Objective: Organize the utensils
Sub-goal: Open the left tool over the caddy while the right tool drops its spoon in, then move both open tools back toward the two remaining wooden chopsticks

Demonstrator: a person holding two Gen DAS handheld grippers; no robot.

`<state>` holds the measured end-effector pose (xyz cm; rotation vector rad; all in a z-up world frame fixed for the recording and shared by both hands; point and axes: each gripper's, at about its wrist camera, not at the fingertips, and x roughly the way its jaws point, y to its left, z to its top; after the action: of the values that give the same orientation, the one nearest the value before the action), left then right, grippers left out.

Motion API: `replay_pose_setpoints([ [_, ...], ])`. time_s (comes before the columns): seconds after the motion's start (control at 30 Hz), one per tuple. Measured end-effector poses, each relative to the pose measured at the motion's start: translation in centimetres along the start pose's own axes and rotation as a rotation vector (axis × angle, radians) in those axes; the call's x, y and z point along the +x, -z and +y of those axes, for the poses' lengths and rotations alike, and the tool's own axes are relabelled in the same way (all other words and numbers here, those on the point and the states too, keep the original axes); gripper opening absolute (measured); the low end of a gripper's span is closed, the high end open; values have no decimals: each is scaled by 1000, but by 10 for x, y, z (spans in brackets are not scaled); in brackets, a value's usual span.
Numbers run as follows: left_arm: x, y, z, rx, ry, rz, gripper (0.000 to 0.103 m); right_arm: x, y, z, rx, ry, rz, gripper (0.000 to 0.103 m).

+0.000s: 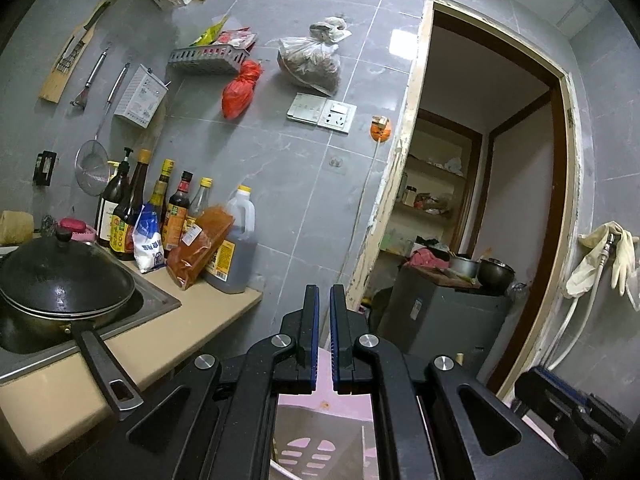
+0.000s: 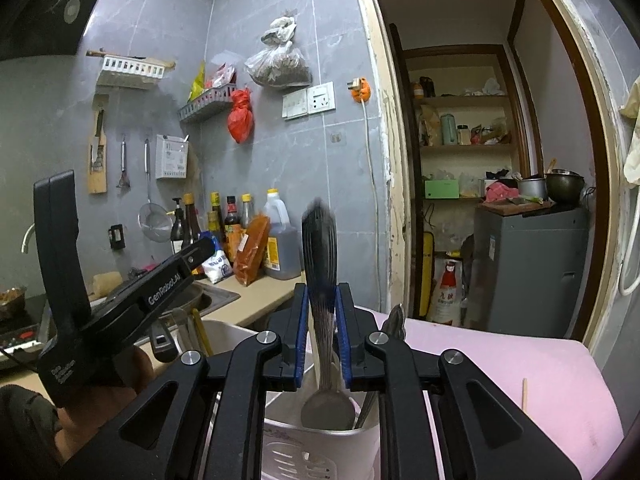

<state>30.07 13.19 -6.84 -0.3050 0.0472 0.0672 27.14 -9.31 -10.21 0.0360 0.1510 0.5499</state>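
— What's the room like?
— Grey tiled wall [image 1: 304, 184], beige counter [image 1: 224, 312], bottles [image 1: 160, 208] along it.
— And right?
— A worn doorway [image 1: 404, 152] (paint flaking) opening onto pantry shelves [image 2: 464, 146].

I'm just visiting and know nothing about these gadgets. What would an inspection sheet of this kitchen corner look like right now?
Surface: beige counter with a steel sink set into it.
Job's things: a spoon stands bowl-down in a white utensil holder; another handle pokes up beside it.
Clutter: lidded black wok in the sink; sauce bottles, oil jug and packets by the wall.
Grippers: left gripper nearly shut, empty; right gripper around the spoon handle, whether it grips is unclear.
Cables: white cord runs down from an orange wall hook.
Surroundings: grey tiled wall with hung strainer, bags and racks; doorway to pantry shelves.
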Motion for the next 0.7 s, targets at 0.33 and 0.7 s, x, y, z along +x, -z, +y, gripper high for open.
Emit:
replay_pose_setpoints([
  [0.33,-18,-16,-14,7,25,70,34,-25,-24,-15,39,22,-14,39],
  [0.7,-59,-37,-65,105,78,111,98,-84,-49,-57,70,127,-30,93],
])
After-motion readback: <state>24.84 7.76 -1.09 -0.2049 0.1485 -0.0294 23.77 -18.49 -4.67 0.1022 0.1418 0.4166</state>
